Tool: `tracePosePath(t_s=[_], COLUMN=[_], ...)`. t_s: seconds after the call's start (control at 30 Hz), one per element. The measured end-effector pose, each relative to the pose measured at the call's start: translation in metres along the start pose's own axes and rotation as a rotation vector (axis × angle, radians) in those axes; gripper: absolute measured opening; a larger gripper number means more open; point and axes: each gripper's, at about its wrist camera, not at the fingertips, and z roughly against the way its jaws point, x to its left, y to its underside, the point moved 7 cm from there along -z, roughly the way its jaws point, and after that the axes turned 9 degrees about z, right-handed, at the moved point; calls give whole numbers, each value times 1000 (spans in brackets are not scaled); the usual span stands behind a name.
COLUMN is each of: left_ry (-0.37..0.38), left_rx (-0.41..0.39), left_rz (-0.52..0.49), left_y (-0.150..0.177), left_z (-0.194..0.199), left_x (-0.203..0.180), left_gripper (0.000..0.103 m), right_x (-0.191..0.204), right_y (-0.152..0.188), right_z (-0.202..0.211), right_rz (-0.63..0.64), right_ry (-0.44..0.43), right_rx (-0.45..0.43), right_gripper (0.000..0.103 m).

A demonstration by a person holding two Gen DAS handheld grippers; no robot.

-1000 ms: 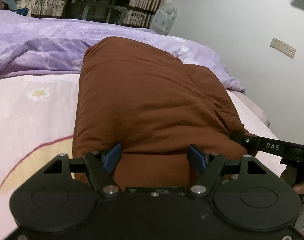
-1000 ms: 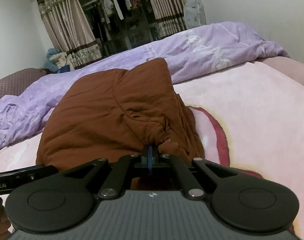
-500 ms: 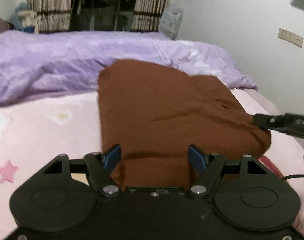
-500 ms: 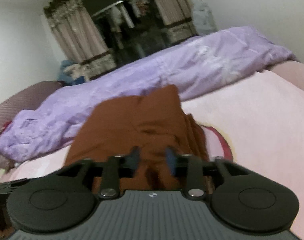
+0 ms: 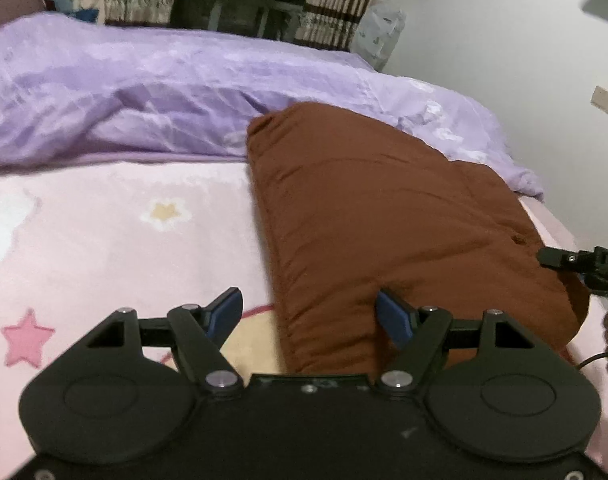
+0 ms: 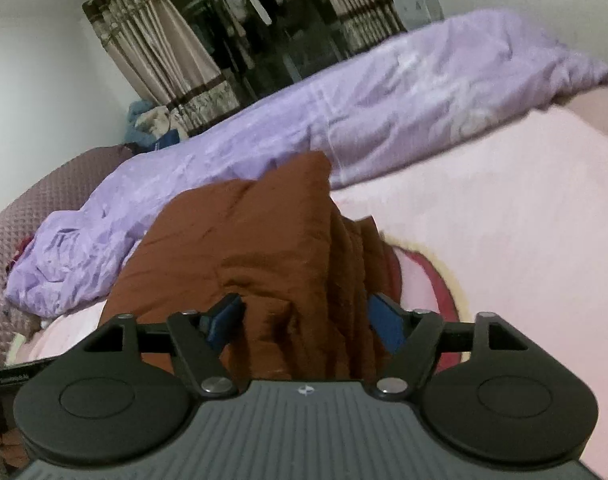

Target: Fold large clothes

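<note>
A brown garment (image 5: 383, 216) lies folded into a long thick bundle on the pink bed sheet (image 5: 104, 240). It also shows in the right wrist view (image 6: 256, 248), with layered edges on its right side. My left gripper (image 5: 307, 314) is open and empty, over the bundle's near left edge. My right gripper (image 6: 304, 318) is open and empty, with its jaws apart over the bundle's near end. The right gripper's tip (image 5: 571, 260) shows at the far right of the left wrist view.
A crumpled purple duvet (image 5: 144, 92) lies across the far side of the bed, behind the garment. Curtains (image 6: 152, 52) and a dark wardrobe opening stand beyond. A white wall (image 5: 503, 40) runs on the right. A mauve quilted pillow (image 6: 8, 240) sits at the left.
My right gripper opened and let go of the brown garment's edge. My left gripper stayed open and shifted left, so the bundle now sits to the right in its view.
</note>
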Motion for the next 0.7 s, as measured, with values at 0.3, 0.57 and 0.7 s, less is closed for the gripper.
tracePosePath(t_s=[0.3, 0.57, 0.7], left_ry=[311, 424, 467], left_rx=[190, 260, 286], left_rz=[355, 423, 459], left_y=[-4, -9, -10], left_z=[-43, -72, -84], left_x=[31, 34, 36], left_gripper=[79, 88, 91], right_x=[-30, -47, -46], right_y=[13, 19, 14], right_z=[-19, -42, -52], right_rz=[-135, -270, -292], right_ry=[-164, -298, -327], right_rx=[51, 68, 69], right_gripper=[100, 103, 103])
